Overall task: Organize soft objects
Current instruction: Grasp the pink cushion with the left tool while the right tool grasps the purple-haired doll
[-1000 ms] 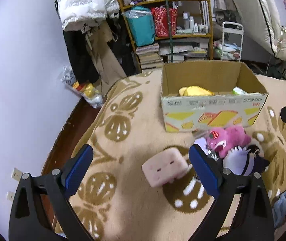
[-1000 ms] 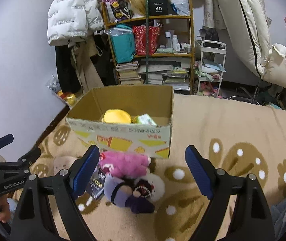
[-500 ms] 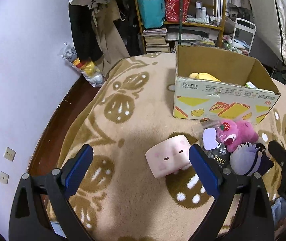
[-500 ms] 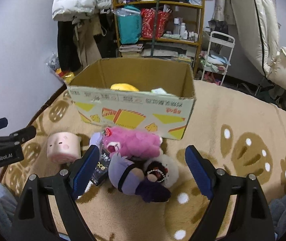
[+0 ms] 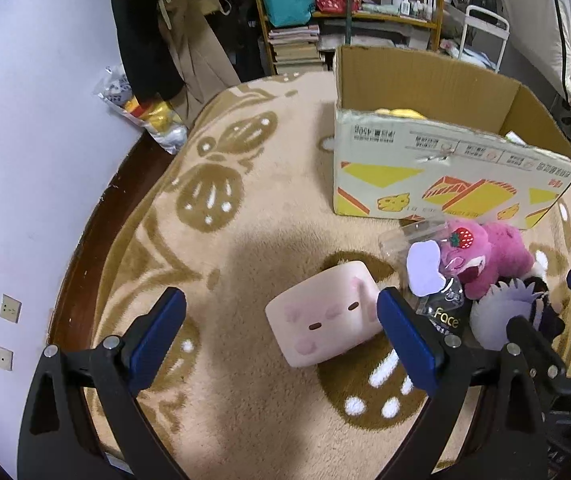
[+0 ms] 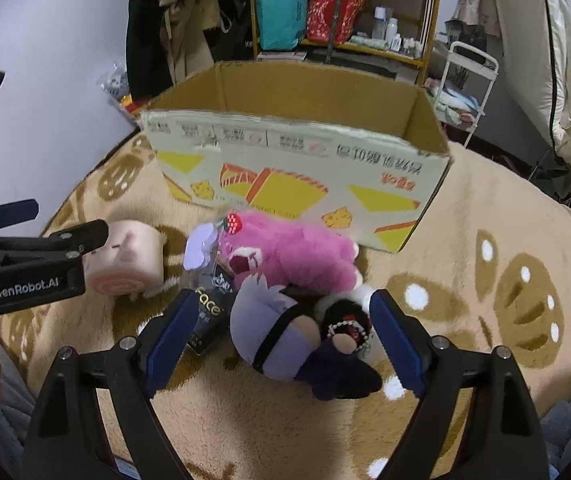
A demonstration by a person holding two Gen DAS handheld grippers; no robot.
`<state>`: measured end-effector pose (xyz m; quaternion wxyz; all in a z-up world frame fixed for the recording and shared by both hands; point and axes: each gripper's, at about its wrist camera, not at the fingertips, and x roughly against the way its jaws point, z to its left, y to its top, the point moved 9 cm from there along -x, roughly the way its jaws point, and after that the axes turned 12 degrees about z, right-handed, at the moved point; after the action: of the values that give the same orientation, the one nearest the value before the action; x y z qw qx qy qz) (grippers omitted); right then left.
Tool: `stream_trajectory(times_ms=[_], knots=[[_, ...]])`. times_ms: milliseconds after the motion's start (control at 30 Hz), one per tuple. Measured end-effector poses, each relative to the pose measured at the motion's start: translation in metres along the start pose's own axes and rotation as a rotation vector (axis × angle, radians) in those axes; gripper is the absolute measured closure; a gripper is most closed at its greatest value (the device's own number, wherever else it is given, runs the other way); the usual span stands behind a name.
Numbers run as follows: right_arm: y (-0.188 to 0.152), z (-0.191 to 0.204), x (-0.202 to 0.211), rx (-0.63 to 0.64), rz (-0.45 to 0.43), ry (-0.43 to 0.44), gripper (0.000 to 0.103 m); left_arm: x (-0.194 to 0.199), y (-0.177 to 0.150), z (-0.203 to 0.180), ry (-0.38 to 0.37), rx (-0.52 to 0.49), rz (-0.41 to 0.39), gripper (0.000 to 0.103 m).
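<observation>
A pink block-shaped plush with a face (image 5: 323, 318) lies on the carpet; my left gripper (image 5: 281, 336) is open just above it, the plush between the jaws, not touched. It also shows in the right wrist view (image 6: 125, 258). A pink bear plush (image 6: 289, 254) and a purple-haired doll (image 6: 285, 330) lie before the open cardboard box (image 6: 297, 172). My right gripper (image 6: 281, 338) is open around the doll. A yellow plush (image 5: 399, 112) lies in the box (image 5: 437, 168).
A black "face" packet (image 6: 209, 312) lies beside the doll. Shelves (image 6: 345, 12) with bags and books, hung coats (image 5: 165, 20) and a white cart (image 6: 467, 80) stand behind the box. A wall (image 5: 25, 160) and bare floor edge the carpet at left.
Both grippers have moved down and forward toward the toys. The left has closed in on the pink block plush, the right on the purple-haired doll. Both stay open.
</observation>
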<state>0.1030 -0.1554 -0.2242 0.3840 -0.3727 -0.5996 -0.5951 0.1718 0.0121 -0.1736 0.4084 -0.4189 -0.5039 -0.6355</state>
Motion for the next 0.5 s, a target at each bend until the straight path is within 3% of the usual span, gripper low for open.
stream_trajectory(times_ms=[267,400,500], knots=[[-0.011,0.004,-0.027,0.02,0.101,0.006,0.013,-0.036,-0.003,-0.01,-0.058,-0.004,0.087,0.008],[-0.012,0.0,-0.035,0.02,0.116,-0.024,0.024,-0.043,-0.001,-0.014,-0.083,-0.005,0.099,0.008],[-0.012,-0.002,-0.037,0.012,0.12,-0.006,0.028,-0.048,-0.003,-0.015,-0.125,0.006,0.121,0.02]])
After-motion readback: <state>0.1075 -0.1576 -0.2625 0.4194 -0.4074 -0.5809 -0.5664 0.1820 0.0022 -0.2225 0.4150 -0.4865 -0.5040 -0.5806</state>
